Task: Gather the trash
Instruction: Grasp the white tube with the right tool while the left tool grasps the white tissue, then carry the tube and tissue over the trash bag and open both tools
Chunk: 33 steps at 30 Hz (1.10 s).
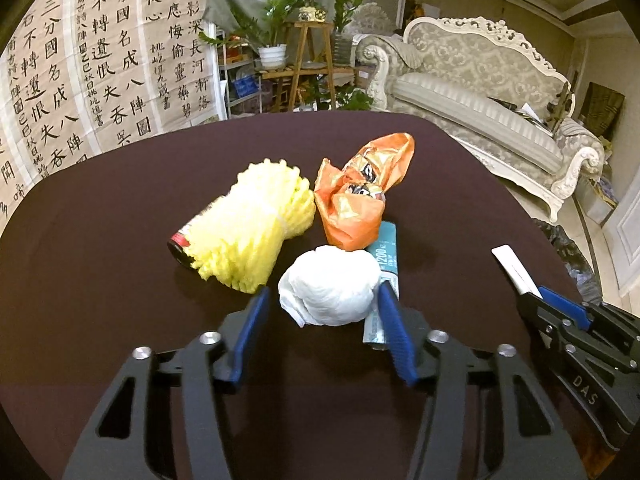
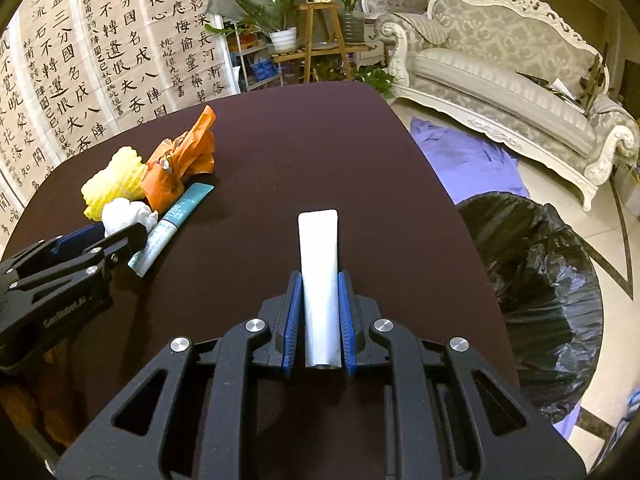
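Holding: right tongs (image 2: 320, 300) pinch a white tube (image 2: 319, 248) between both blue pads, tube sticks forward over the surface (image 2: 300, 140)
Left tongs (image 1: 322, 300): spread, blue fingers (image 1: 256, 320) either side of a white wad (image 1: 330, 286); right finger touches or nearly touches the wad, left finger stands just off it, cannot tell if any pad presses
Wad: crumpled white paper or tissue, lies on the surface, near edge of the trash pile
Net: yellow foam net (image 1: 250, 228) left of wad, wrapped round a dark can with red rim (image 1: 179, 244), can lying on its side
Bag: orange crumpled wrapper (image 1: 360, 196) behind wad, touching net
Teal tube (image 1: 384, 276): lies on the surface right of wad, partly under wrapper, beside the left tongs' right finger
Bin: black bin bag (image 2: 536, 300) open on the floor, right of the surface, near right tongs
Cloth: purple sheet (image 2: 464, 160) on the floor behind bin
Background: calligraphy sheets (image 1: 100, 60), potted plants (image 1: 280, 20), pale carved sofa (image 1: 480, 92)
Right tongs in left view: at right edge (image 1: 532, 296), white tube tip showing
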### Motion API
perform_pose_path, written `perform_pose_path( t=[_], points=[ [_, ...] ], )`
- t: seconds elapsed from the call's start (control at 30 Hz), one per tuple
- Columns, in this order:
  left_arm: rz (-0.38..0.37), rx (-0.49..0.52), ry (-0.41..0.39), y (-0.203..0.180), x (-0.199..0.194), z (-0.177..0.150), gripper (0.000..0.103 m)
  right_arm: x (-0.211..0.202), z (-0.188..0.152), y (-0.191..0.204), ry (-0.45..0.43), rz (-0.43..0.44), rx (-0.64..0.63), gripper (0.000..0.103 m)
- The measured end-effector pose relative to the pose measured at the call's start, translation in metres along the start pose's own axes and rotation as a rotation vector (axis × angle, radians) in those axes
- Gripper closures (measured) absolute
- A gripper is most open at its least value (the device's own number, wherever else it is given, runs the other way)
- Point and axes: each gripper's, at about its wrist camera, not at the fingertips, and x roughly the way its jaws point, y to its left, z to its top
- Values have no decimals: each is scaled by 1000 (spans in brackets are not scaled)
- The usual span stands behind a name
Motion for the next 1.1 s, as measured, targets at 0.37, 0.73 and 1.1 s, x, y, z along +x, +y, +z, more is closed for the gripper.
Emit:
perform_pose_path(
  t=[0.37, 0.73, 1.1],
  points=[
    [-19, 43, -18, -6, -9, -5, 73, 0, 1, 0, 0, 0, 0, 84],
    [-24, 48, -32, 0, -26, -20, 74, -5, -5, 3, 0, -13, -21, 86],
    [-58, 98, -70, -18, -46, -34, 74, -32, -18, -6, -51, -27, 10, 87]
  ],
)
